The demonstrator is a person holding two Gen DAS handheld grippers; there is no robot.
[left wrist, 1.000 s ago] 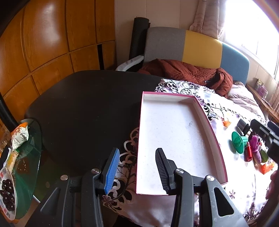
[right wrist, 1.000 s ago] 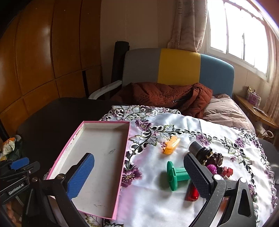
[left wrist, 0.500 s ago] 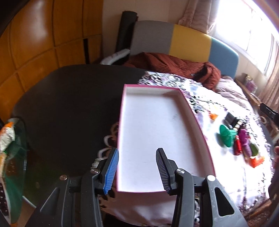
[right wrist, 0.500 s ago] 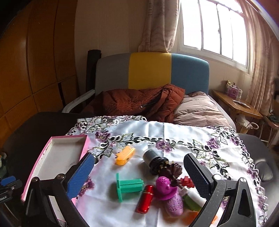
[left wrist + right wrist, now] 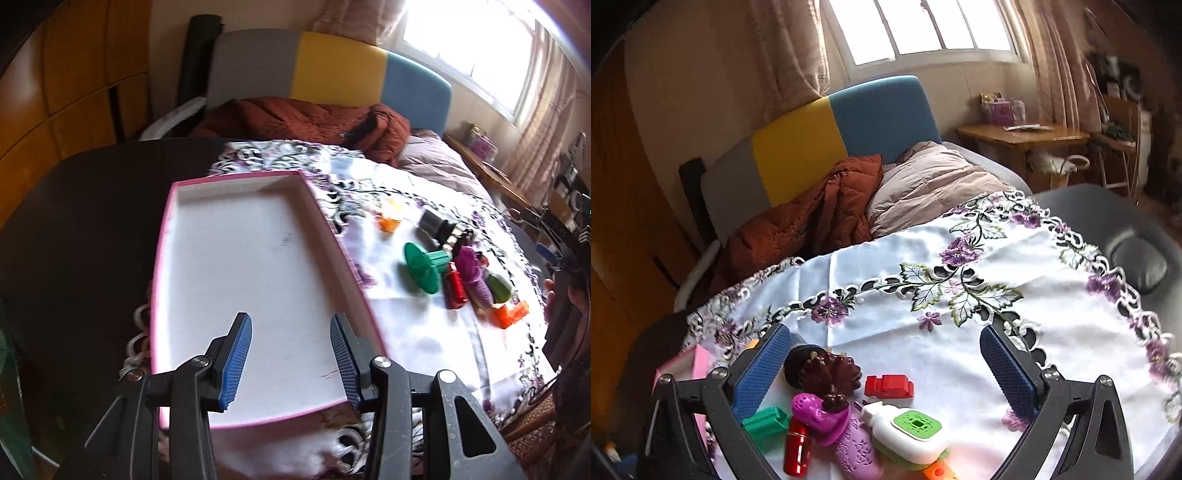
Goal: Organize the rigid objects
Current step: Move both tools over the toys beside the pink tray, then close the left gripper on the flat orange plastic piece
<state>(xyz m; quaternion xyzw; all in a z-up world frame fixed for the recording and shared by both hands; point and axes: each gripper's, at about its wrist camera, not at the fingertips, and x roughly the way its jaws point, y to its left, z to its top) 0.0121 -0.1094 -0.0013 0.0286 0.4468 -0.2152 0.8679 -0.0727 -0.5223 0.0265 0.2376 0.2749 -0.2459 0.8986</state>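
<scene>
Left gripper (image 5: 291, 354) jaws parted, empty, pitched down. Right gripper (image 5: 886, 373) jaws wide, empty.

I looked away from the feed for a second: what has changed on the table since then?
The right gripper swung from the pink tray over to the pile of small items, now hanging open above the red block. The left gripper shifted a little over the tray, open and empty. Nothing was picked up; the tray holds nothing and the items lie as before.

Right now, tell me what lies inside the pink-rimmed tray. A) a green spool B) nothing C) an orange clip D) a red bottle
B: the pink-rimmed tray shows only its bare white floor, while the green spool, red bottle and orange clip all lie on the floral tablecloth beside it.
</scene>
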